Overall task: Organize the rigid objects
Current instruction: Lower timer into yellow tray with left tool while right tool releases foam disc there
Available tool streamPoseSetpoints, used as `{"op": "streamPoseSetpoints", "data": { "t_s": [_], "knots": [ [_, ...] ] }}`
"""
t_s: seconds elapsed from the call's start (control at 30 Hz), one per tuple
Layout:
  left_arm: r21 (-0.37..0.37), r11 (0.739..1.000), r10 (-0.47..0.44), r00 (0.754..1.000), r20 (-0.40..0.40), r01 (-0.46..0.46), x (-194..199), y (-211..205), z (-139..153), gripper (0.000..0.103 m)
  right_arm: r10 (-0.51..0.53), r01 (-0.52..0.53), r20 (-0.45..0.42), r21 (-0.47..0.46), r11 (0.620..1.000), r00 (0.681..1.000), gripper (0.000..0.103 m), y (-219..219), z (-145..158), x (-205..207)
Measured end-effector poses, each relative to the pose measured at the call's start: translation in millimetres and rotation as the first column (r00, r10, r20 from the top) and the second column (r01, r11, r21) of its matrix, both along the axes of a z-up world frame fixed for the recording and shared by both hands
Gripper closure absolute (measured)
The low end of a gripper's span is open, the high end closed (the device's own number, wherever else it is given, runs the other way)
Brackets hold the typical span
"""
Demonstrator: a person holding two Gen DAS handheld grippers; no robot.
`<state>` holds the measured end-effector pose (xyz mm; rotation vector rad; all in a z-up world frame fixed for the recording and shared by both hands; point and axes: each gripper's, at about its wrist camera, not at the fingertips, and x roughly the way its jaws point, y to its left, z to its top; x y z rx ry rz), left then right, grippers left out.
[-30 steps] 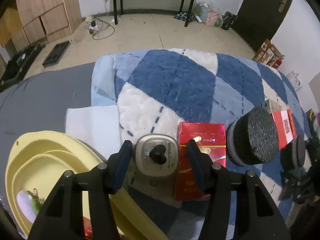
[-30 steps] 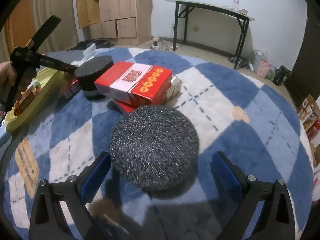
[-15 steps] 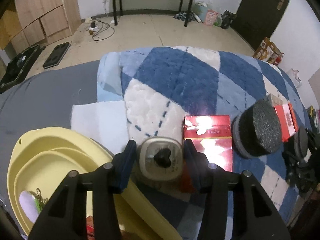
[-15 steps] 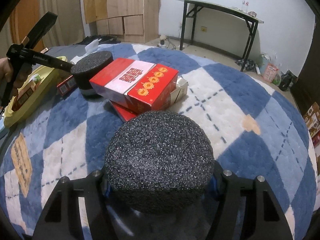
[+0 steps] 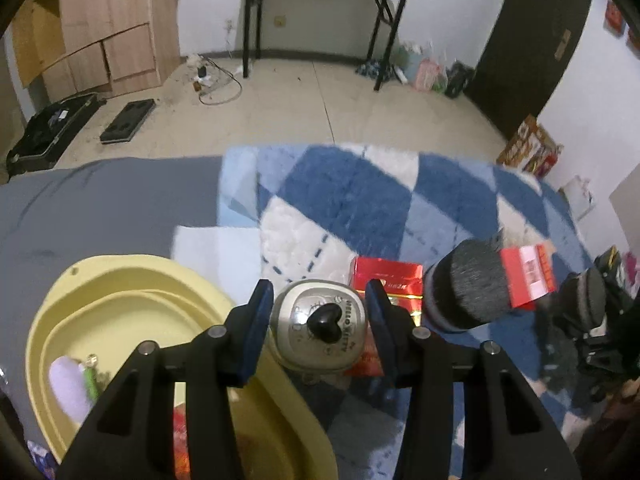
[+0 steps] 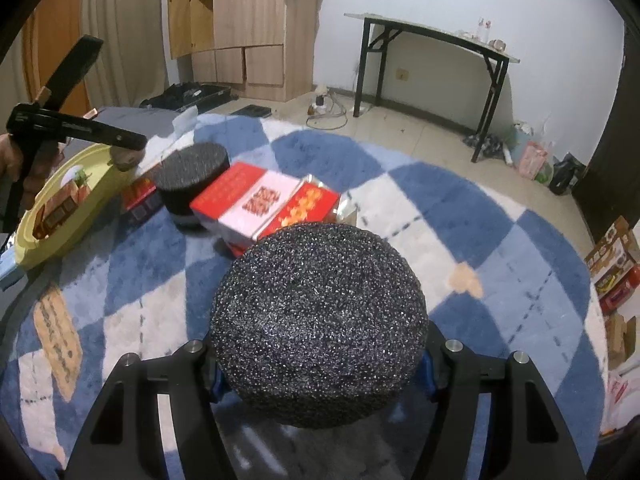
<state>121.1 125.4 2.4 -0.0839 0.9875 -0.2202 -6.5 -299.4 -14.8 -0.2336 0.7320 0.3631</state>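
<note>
Left gripper (image 5: 318, 322) is closing on the small silver rounded-square tin with a black heart knob (image 5: 319, 325); pads look snug. Right gripper (image 6: 320, 364) is clamped on the black speckled foam disc (image 6: 318, 320). I'd lift the tin straight up, then swing it over the pale yellow plastic basin (image 5: 132, 300) just to the gripper's left, keeping it level.

Jaws closing on tin (image 5: 319, 332) (heart-knobbed).

Coarse matt foam disc (image 6: 318, 326), glossy metal tin (image 5: 319, 329) w/ plastic knob, smooth plastic basin (image 5: 132, 292) (yellow), fuzzy rug (image 6: 472, 216)
</note>
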Motion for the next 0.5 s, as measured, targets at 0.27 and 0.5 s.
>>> {"op": "streamPoseSetpoints", "data": {
  "t_s": [0.27,0.5],
  "knots": [
    [-0.044,0.978,0.207,0.977,0.059,-0.205,-62.8,99.2,51.3,0.054,0.167,-0.17,0.106,0.016,0.985,0.98,0.036,48.0,52.6,-26.3],
    [-0.011,0.942,0.336,0.942,-0.007,-0.336,-119.4,164.5,31.1,0.054,0.4,-0.408,0.133,0.032,0.913,0.907,0.036,158.0,87.6,-33.2]
  ]
}}
